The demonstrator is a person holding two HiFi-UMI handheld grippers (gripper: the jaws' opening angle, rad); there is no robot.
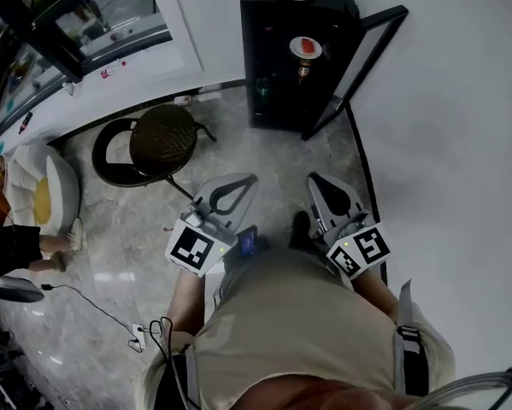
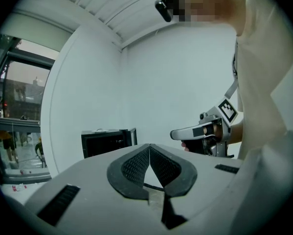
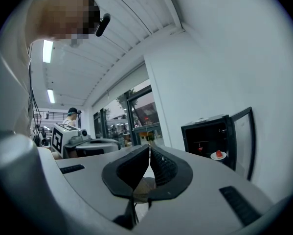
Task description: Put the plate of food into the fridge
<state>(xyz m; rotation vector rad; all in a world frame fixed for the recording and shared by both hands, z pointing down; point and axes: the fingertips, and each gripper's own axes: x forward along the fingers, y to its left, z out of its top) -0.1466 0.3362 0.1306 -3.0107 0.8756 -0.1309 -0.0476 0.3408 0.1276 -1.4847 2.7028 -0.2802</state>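
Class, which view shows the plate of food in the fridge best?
Head view: the plate seen from above, red food clear. Right gripper view shows it small, side-on. Left gripper view: only the fridge.

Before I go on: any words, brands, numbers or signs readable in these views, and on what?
No readable text anywhere.
On the left gripper and right gripper: only black-and-white square patterns, no letters.
On the fridge: no brand visible.
The reddish sign outside: too blurred to read.
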